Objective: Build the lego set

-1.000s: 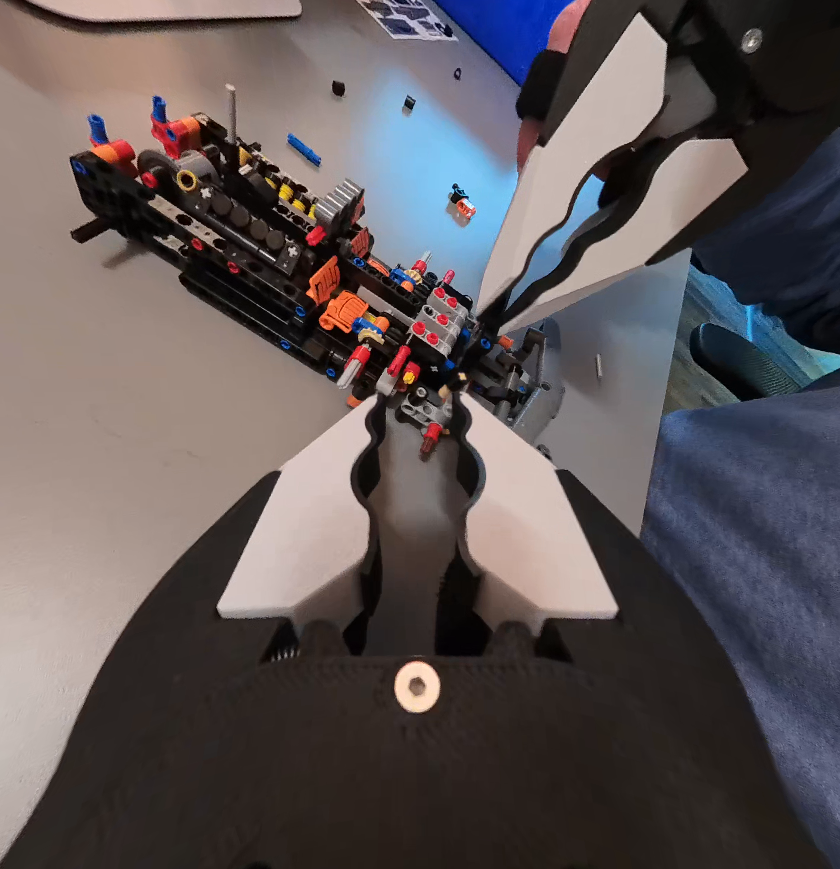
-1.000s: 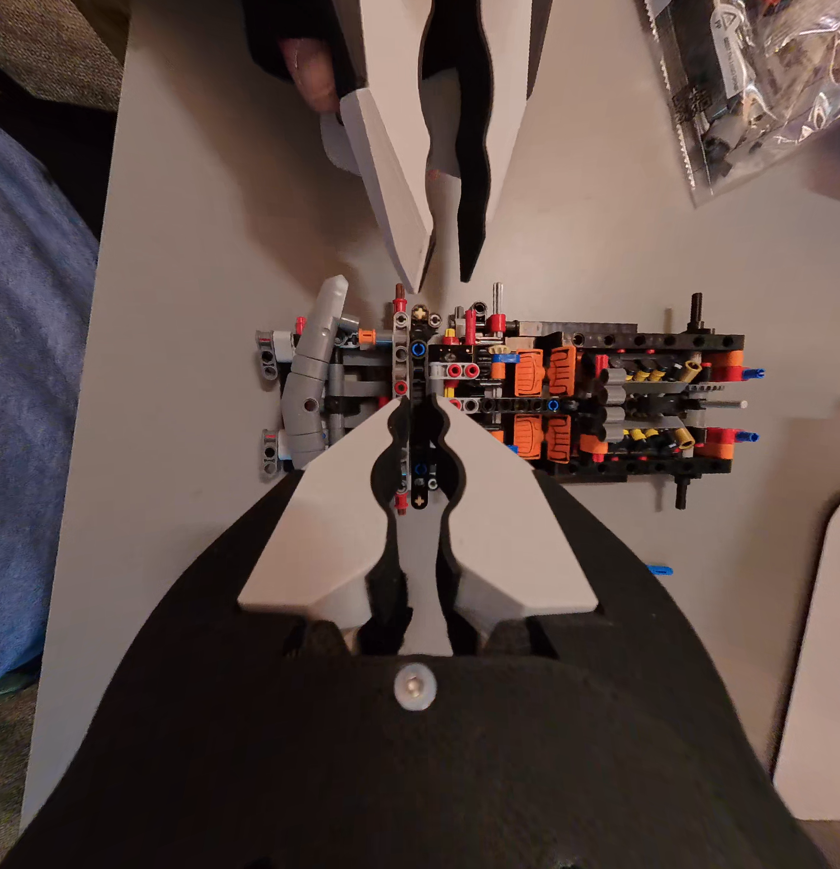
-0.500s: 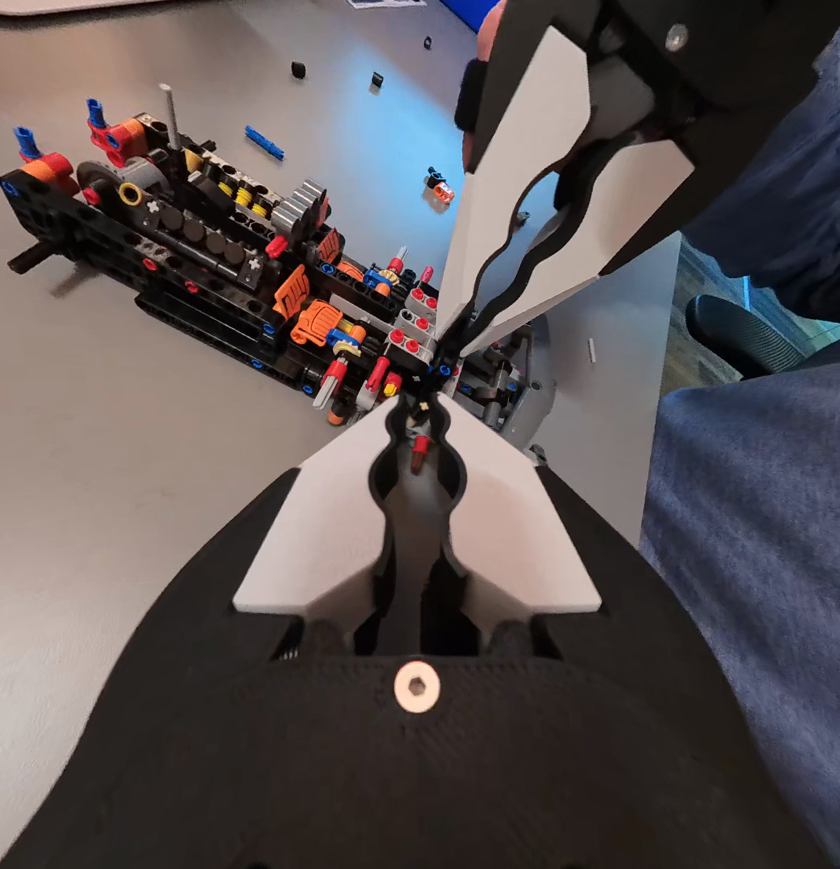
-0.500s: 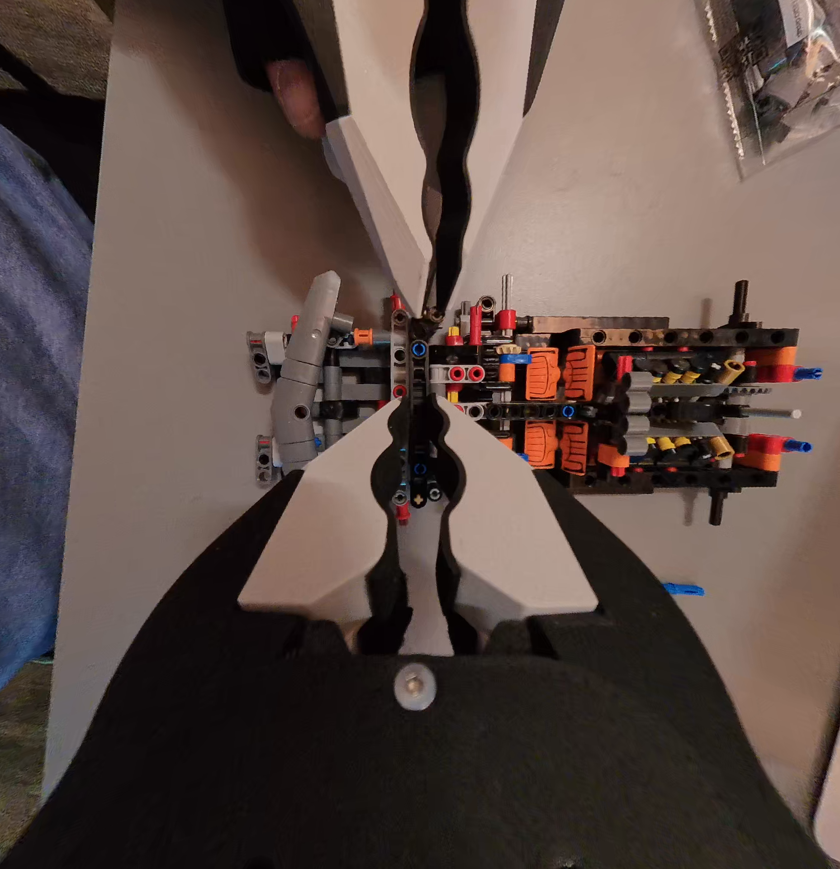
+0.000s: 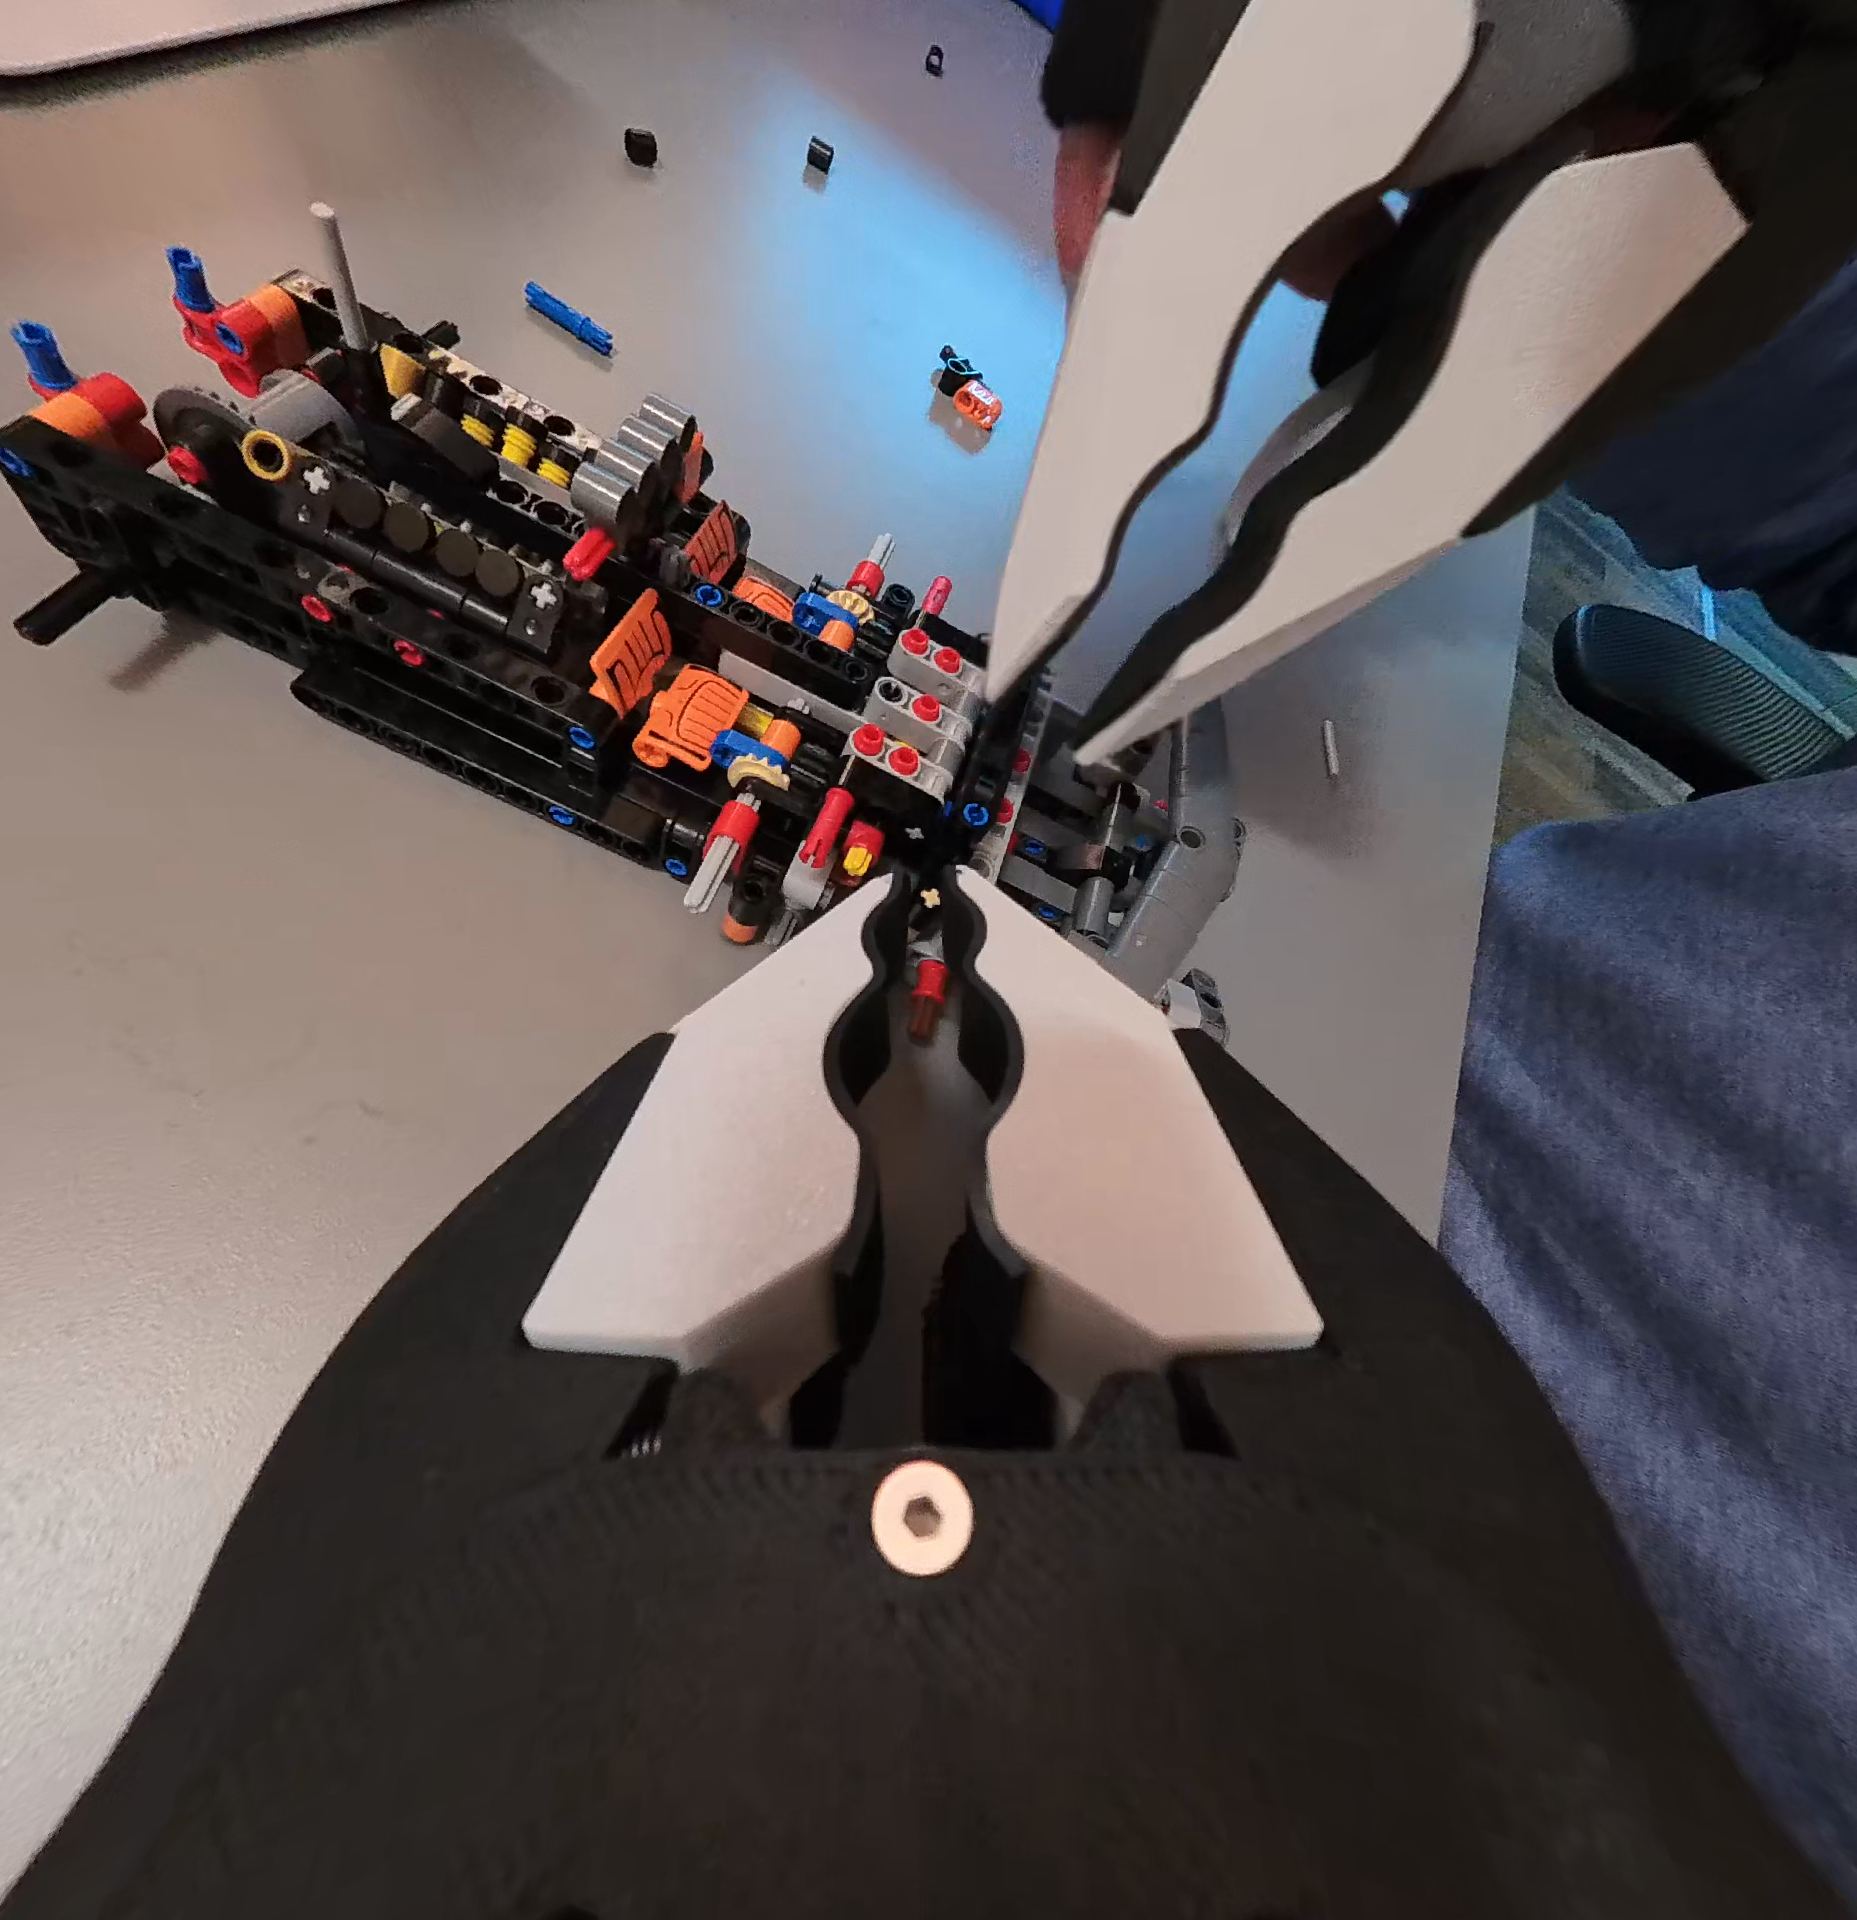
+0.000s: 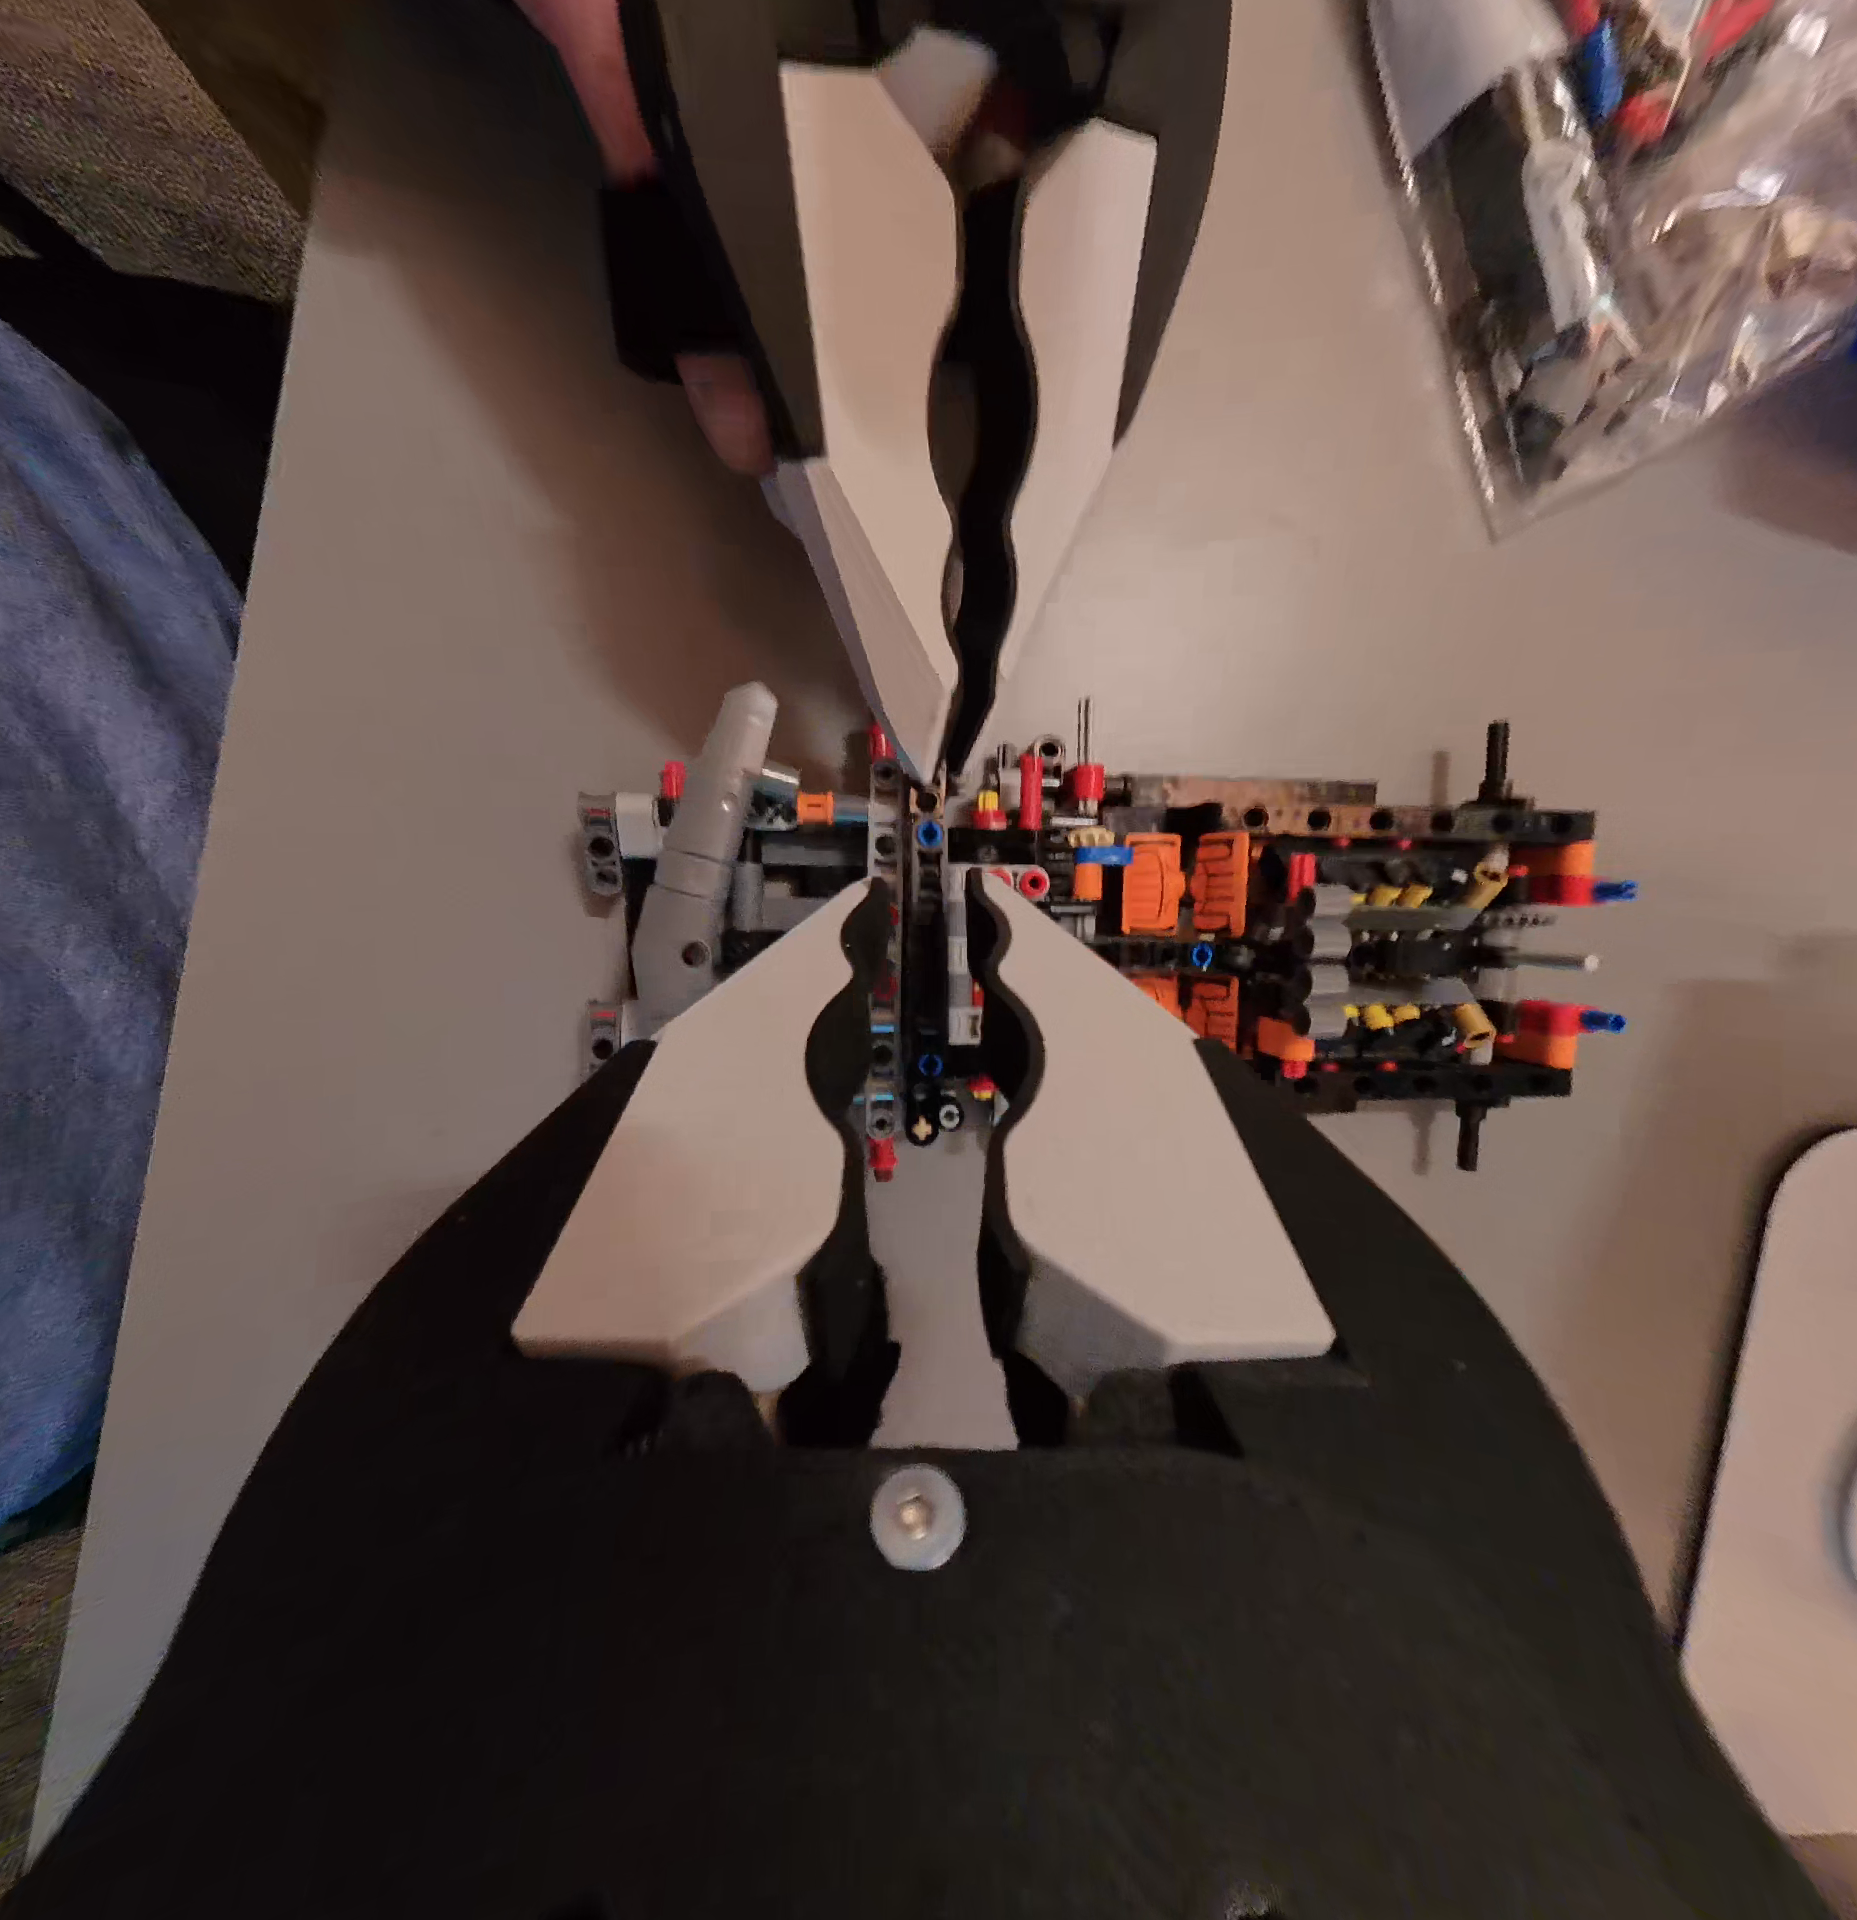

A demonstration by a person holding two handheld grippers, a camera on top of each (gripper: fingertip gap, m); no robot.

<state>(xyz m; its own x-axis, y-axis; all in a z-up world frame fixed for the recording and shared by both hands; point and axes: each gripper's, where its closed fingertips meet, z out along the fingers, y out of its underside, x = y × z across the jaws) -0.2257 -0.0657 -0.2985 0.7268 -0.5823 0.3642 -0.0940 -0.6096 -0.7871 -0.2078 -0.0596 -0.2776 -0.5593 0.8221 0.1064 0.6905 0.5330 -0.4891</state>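
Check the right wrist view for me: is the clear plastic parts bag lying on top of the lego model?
No, the parts bag lies on the table at the upper right, well apart from the lego model.

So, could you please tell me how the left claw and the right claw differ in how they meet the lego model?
The left claw is nearly closed and seems to pinch one end of the black cross beam. The right claw is wider, its fingers straddling that beam. In the right wrist view, the left claw comes from the far side and the right claw from the near side. Both have white fingers and meet the lego model at that beam.
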